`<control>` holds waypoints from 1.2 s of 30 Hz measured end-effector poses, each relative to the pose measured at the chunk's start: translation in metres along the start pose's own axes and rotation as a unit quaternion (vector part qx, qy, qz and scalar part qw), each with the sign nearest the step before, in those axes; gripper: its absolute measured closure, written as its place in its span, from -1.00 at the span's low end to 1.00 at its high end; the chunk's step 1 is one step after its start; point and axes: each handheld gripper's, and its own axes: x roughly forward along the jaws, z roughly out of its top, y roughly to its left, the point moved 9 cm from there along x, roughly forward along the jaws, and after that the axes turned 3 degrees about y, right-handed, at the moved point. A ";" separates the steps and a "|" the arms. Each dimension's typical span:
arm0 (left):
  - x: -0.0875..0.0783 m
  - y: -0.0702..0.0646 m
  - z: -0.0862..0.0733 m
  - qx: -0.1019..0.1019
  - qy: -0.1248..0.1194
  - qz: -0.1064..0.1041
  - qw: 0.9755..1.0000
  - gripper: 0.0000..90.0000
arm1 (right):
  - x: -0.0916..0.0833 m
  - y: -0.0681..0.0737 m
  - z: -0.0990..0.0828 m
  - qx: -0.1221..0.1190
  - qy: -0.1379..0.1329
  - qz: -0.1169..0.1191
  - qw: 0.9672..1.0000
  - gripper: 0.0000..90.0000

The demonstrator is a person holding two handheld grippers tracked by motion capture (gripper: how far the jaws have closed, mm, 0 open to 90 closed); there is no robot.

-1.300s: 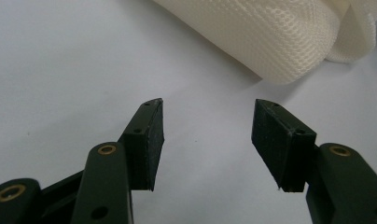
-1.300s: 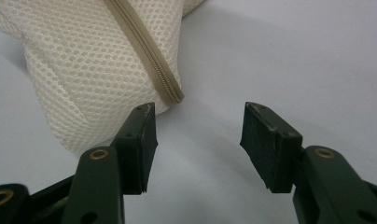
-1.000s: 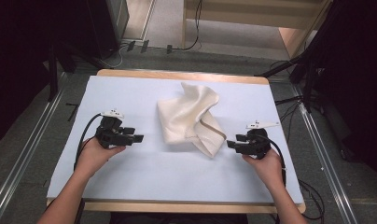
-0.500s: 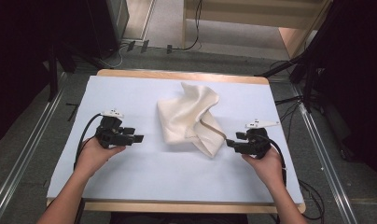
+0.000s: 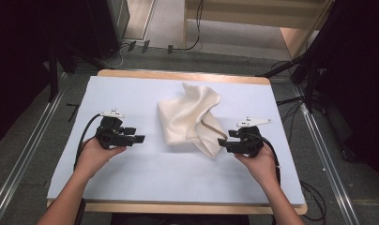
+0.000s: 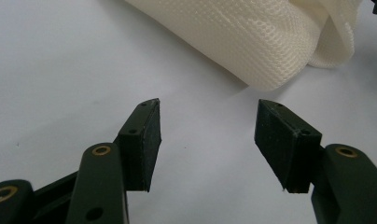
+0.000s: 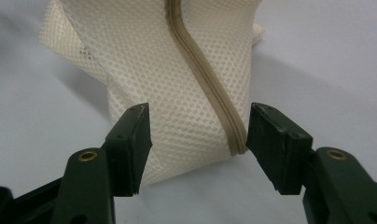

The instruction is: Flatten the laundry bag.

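A crumpled cream mesh cloth [image 5: 192, 117] with a tan hem lies in the middle of the white table cover [image 5: 145, 173]. My left gripper [image 5: 140, 138] rests on the table to the cloth's left, open, a short gap from it. In the left gripper view, the cloth's rounded fold [image 6: 252, 42] lies just beyond the open gripper [image 6: 207, 126]. My right gripper [image 5: 220, 142] is open at the cloth's lower right corner. In the right gripper view, that corner of the cloth [image 7: 177, 84] and its tan hem [image 7: 210, 79] reach between the open gripper [image 7: 198, 130].
The table has a wooden rim [image 5: 183, 75]. Cables [image 5: 197, 28] and dark equipment stands lie on the floor behind and to the sides. Metal rails [image 5: 23, 154] run along the floor on both sides of the table.
The right gripper has edged slightly left toward the cloth's corner. The left gripper and the cloth have not visibly moved.
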 end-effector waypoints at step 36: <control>-0.011 0.008 -0.005 -0.020 -0.012 0.009 1.000 -0.09 | 0.053 0.057 0.058 -0.030 -0.015 0.005 0.999 0.15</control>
